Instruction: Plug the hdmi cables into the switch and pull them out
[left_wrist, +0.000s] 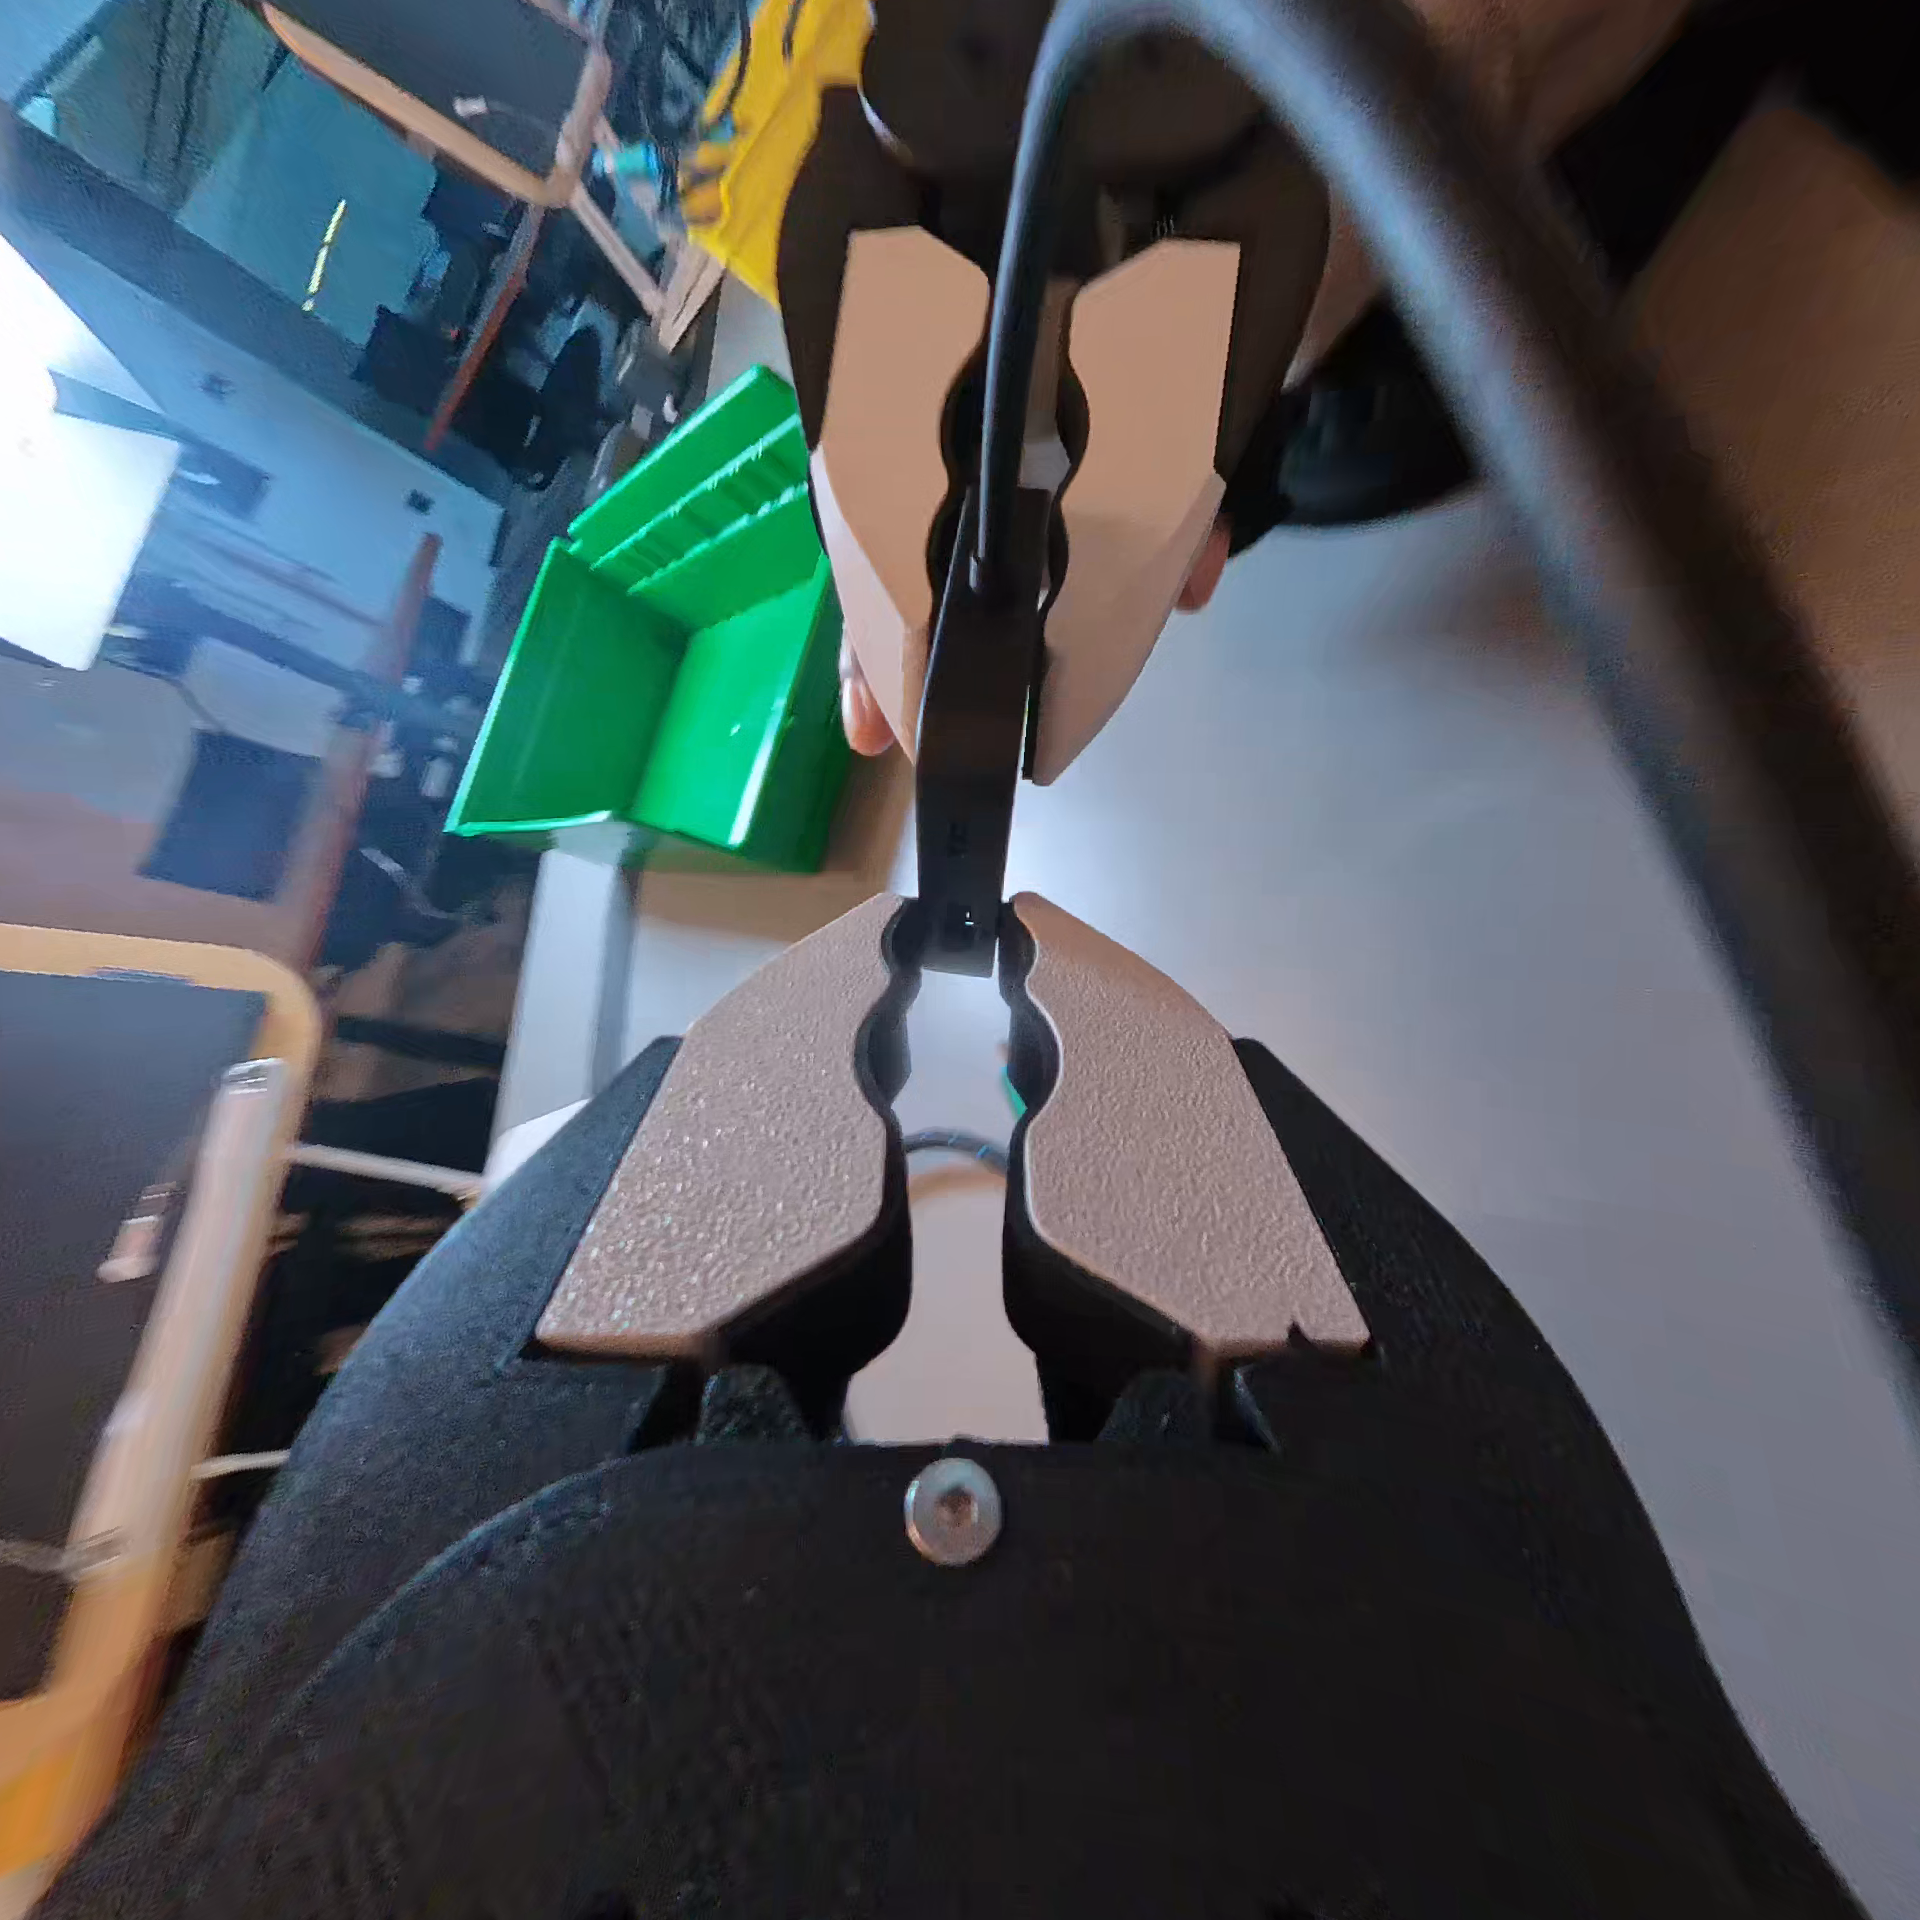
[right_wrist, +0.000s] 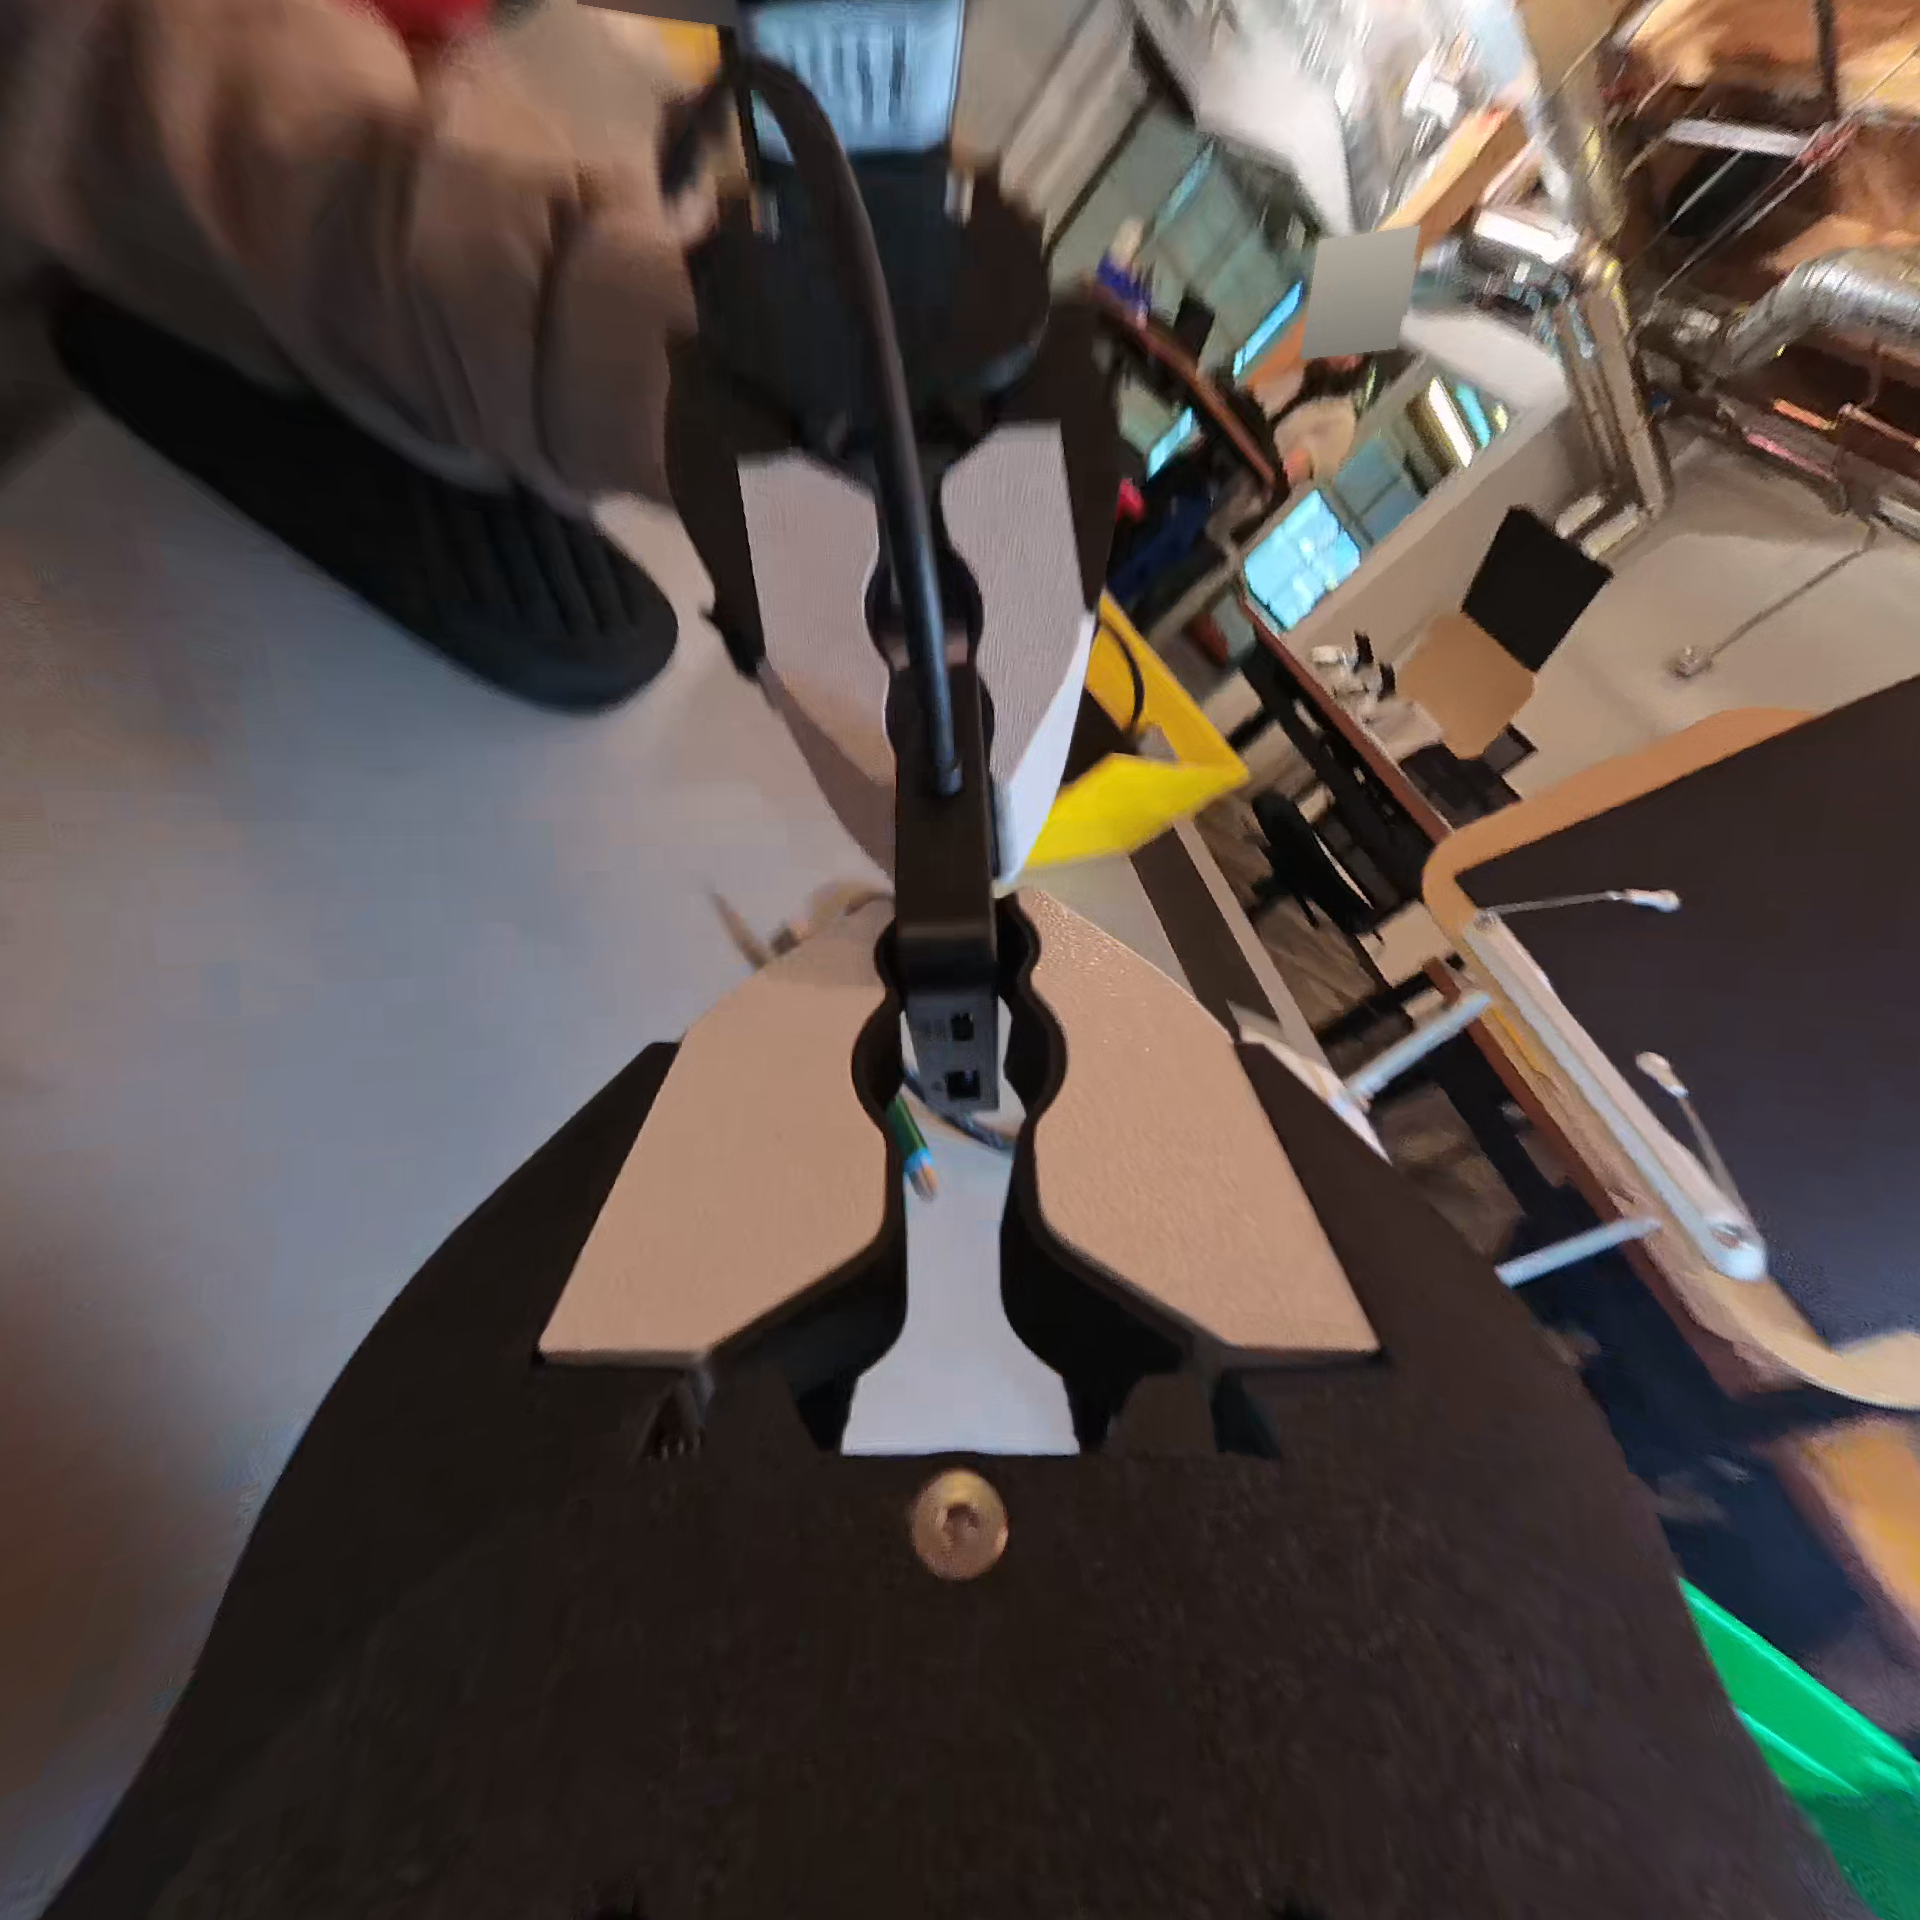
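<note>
Our left claw (left_wrist: 956, 940) and right claw (right_wrist: 951, 1013) face each other tip to tip, both clamped nearly closed.

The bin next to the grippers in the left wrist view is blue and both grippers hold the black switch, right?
Not quite. The left wrist view shows the bin is green, not blue. The left gripper and right gripper do both hold the black switch.

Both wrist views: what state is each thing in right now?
Small black switch box: held between both grippers; the two ports visible in the right wrist view look empty.
Left hand-held gripper: shut on the box.
Right hand-held gripper: shut on the box.
Thin black cable: joined to the box's end, arching upward.
Green plastic bin: open-topped, no cable seen inside.
</note>
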